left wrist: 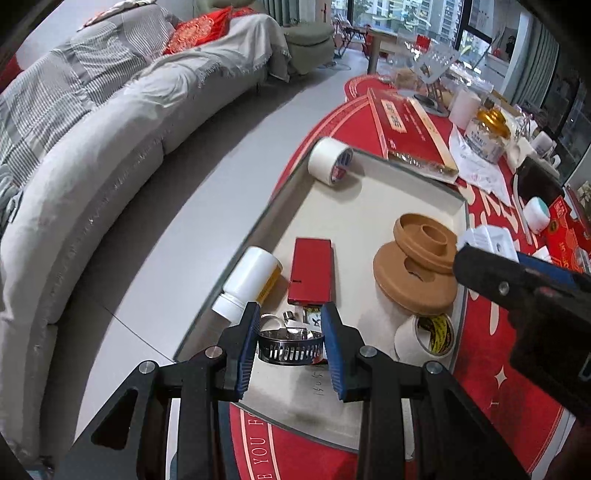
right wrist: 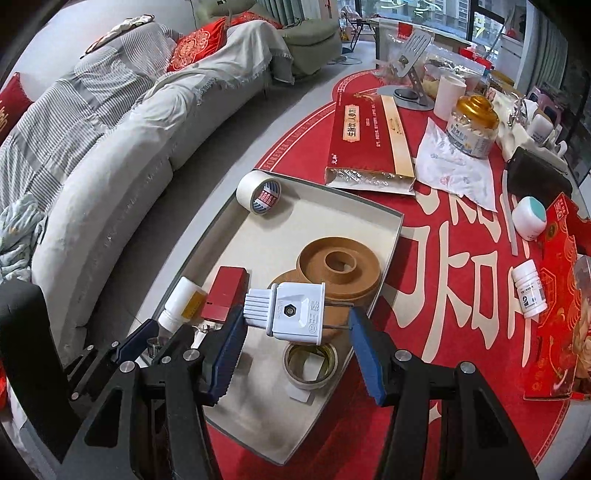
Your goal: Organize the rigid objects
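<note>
Home living room: grey sofa, red cushion.

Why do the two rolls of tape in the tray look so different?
The far tape roll stands on its edge in the tray's far corner; the near tape roll lies flat at the near end. The far one shows a red, white and blue label inside its core; the near one shows yellow and black inside. The far one stands apart, while the near one sits right beside the stacked tan discs. Both are pale rolls in the tray.
</note>
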A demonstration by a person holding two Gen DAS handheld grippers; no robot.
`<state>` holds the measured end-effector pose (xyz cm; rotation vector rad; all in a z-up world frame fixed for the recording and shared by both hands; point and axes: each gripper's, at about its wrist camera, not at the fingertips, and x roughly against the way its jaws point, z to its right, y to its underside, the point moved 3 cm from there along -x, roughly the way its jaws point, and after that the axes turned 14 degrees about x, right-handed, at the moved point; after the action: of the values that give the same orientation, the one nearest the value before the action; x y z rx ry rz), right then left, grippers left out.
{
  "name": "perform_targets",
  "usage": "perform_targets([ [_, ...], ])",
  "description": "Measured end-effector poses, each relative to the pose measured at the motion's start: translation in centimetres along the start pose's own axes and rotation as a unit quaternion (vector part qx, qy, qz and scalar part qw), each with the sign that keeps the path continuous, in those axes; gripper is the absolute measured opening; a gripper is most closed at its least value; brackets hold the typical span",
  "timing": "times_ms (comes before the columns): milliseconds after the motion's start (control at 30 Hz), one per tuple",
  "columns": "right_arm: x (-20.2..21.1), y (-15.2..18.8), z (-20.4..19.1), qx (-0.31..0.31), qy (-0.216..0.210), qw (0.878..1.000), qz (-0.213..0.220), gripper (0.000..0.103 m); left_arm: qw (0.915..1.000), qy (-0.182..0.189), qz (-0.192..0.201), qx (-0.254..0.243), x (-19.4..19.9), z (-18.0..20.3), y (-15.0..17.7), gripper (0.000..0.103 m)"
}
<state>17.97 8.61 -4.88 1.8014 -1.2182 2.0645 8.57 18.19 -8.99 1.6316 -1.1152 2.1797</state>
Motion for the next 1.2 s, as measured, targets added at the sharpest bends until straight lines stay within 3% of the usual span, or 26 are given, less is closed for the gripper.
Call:
perform_targets([
  [67, -0.5, -0.1, 0.1, 0.001, -0.003, 1.0, -0.003, 0.058, 1.0, 0.004, -0.006, -0.001, -0.4, 0.1, 0.2, 0.048],
  [100, -0.9, -0.2, 0.0, 0.005, -0.009, 1.0, -0.006, 0.06, 1.0, 0.002, -0.005, -0.001, -0.4, 0.1, 0.3, 0.069],
  [133, -1.3, -0.2, 0.0, 0.009, -0.015, 1.0, -0.013, 0.074, 1.0, -0.001, -0.001, -0.003, -0.3, 0.2, 0.3, 0.086],
  [200, -1.5, -0.2, 0.1, 0.008, -0.014, 1.0, -0.014, 0.095, 0.9998, -0.008, 0.015, -0.003, 0.4, 0.1, 0.2, 0.089],
  [300, -0.6, 0.1, 0.6, 0.004, -0.011, 1.0, 0.005, 0.095, 0.9995, -0.012, 0.029, -0.006, 1.4, -0.1, -0.1, 0.102],
  [433, 0.9, 0.9, 1.2, -0.003, -0.013, 1.0, 0.009, 0.103, 0.9981, 0.007, 0.061, 0.007, 3.4, -0.7, -0.5, 0.103],
  [567, 2.3, 1.3, 1.5, -0.009, -0.011, 1.0, 0.016, 0.103, 0.9984, 0.037, 0.043, 0.008, 4.3, -0.8, -0.5, 0.103],
  [667, 2.9, 1.4, 1.5, -0.016, -0.016, 1.0, 0.018, 0.103, 0.9994, -0.01, 0.031, 0.014, 4.3, -0.9, -0.6, 0.103],
  [800, 2.6, 1.4, 0.8, -0.012, -0.025, 1.0, -0.005, 0.103, 0.9994, -0.014, 0.018, 0.024, 4.4, -0.9, -0.5, 0.103],
  [1200, 3.0, 1.3, 0.2, -0.004, -0.013, 1.0, -0.009, 0.103, 0.9998, -0.009, 0.013, 0.013, 4.3, -0.4, 0.1, 0.103],
])
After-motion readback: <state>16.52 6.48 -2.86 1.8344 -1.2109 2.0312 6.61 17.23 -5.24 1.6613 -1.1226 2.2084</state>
